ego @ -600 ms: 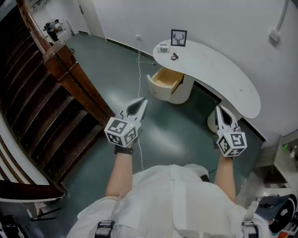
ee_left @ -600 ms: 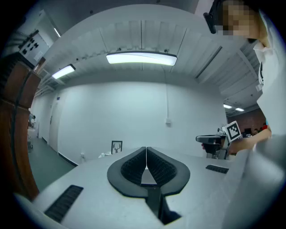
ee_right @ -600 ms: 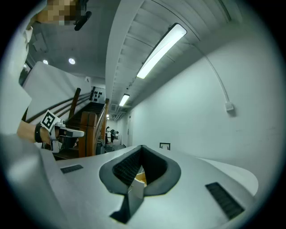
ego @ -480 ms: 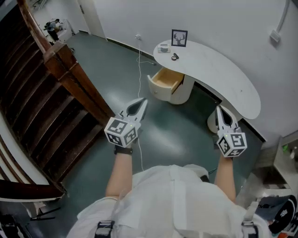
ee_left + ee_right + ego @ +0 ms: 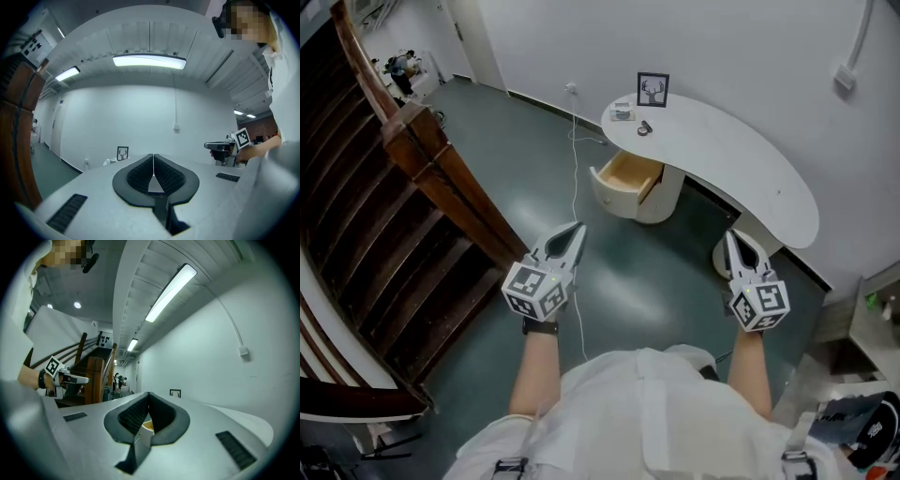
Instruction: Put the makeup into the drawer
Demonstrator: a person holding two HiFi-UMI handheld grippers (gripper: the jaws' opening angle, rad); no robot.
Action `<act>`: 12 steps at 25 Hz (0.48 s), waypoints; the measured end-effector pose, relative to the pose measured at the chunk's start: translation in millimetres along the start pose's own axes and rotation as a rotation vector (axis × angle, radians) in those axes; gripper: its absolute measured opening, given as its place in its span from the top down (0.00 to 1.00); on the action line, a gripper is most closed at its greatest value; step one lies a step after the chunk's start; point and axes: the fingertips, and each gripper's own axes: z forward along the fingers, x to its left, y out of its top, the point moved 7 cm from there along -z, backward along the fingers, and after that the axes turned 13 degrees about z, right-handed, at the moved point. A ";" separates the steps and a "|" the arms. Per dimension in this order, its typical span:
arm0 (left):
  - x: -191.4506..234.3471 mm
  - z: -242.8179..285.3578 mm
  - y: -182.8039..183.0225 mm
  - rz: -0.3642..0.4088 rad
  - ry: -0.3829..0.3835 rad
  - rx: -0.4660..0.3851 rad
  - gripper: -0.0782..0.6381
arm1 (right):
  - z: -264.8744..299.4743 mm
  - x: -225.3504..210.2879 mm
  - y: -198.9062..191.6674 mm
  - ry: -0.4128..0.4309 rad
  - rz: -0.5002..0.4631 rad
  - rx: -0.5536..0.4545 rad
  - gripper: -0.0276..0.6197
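Observation:
The white curved desk (image 5: 741, 159) stands against the far wall. Its wooden drawer (image 5: 628, 176) is pulled open and looks empty. On the desk's left end lie a small pale makeup item (image 5: 623, 112) and a dark round one (image 5: 645, 127), in front of a framed deer picture (image 5: 652, 89). My left gripper (image 5: 577, 228) is shut with nothing in it and is held level over the floor, well short of the desk. My right gripper (image 5: 732, 234) is shut and empty too, near the desk's right pedestal. In the left gripper view the pads (image 5: 153, 154) meet; in the right gripper view the tips (image 5: 148, 393) touch.
A dark wooden staircase with a heavy banister (image 5: 431, 173) fills the left side. A white cable (image 5: 575, 187) runs across the green floor from a wall socket toward me. Equipment sits at the lower right corner (image 5: 862, 422).
Both grippers sit slightly lower and further left in the head view, and the desk has shifted a little left. Both stay shut.

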 end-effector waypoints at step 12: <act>-7.0 -66.4 -14.2 -0.061 0.076 0.021 0.87 | -45.6 0.7 -19.7 -0.040 0.013 0.050 0.94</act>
